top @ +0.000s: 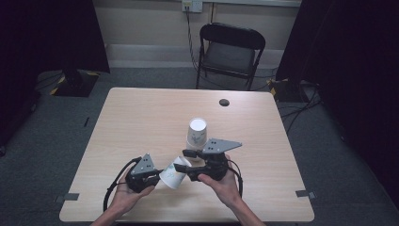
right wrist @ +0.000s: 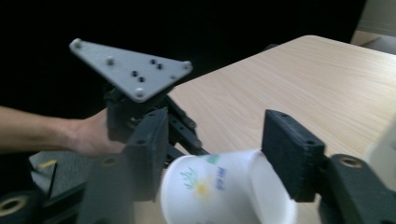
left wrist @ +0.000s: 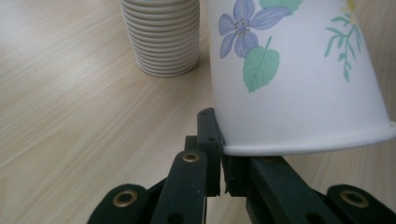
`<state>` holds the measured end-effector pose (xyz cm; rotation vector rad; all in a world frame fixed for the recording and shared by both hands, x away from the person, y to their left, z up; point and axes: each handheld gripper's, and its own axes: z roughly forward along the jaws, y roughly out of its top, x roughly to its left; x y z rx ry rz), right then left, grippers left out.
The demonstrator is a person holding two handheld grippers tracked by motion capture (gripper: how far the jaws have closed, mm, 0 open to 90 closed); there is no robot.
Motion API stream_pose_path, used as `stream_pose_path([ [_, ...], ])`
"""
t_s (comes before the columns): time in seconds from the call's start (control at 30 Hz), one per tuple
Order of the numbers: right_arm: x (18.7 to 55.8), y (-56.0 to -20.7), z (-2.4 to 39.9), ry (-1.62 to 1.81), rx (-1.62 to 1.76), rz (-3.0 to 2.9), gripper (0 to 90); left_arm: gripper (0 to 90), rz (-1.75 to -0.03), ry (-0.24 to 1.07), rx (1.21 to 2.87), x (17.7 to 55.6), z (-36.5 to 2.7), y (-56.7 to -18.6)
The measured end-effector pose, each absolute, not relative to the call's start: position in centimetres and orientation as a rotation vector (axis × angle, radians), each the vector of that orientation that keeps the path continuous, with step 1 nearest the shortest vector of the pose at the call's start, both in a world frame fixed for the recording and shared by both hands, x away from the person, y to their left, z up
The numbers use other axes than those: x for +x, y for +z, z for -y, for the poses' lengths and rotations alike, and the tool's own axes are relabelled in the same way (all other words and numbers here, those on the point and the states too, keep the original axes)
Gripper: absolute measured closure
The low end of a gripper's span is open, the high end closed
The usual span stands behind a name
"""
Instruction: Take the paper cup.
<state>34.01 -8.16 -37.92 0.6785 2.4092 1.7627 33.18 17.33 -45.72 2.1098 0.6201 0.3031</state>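
Left tongs [left wrist: 219,163]: clamped on paper cup [left wrist: 299,74] rim, holding it tilted for transfer.
Right tongs [right wrist: 219,158]: spread wide, straddling cup mouth, gripping nothing.
Cup stack [top: 196,133]: upside down on counter [top: 141,117], nearby.

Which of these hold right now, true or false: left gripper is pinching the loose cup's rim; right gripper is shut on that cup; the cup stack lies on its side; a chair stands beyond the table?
1. The left gripper pinches the paper cup by its rim: true.
2. The right gripper is shut on it: false, its jaws stand open around the cup.
3. The cup stack lies on its side: false, it stands upright.
4. A folding chair stands beyond the table: true.
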Motion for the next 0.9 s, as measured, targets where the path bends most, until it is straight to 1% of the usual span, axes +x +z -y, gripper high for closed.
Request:
stream_pose_path([
  [0.1, 33.9, -38.3, 7.1, 1.730, 0.602, -2.471, 51.3, 87.6, -0.618, 0.261, 2.126, 33.3, -17.2, -45.9],
  [0.17, 33.8, -38.7, 6.4, 1.672, 0.567, -2.501, 53.5, 87.6, -0.619, 0.244, 2.144, 33.3, -17.1, -46.1],
  [0.37, 34.0, -39.8, 6.1, 1.597, 0.548, -2.542, 53.4, 87.7, -0.622, 0.215, 2.142, 33.3, -17.2, -45.9],
  [0.53, 33.6, -39.9, 6.4, 1.570, 0.517, -2.538, 53.4, 88.1, -0.621, 0.180, 2.125, 33.4, -17.4, -45.9],
  [0.8, 33.7, -40.6, 7.1, 1.549, 0.488, -2.548, 53.1, 88.2, -0.619, 0.162, 2.117, 33.2, -17.3, -45.8],
  [0.9, 33.6, -40.6, 7.1, 1.502, 0.469, -2.532, 56.5, 88.1, -0.622, 0.142, 2.099, 33.3, -17.4, -45.8],
])
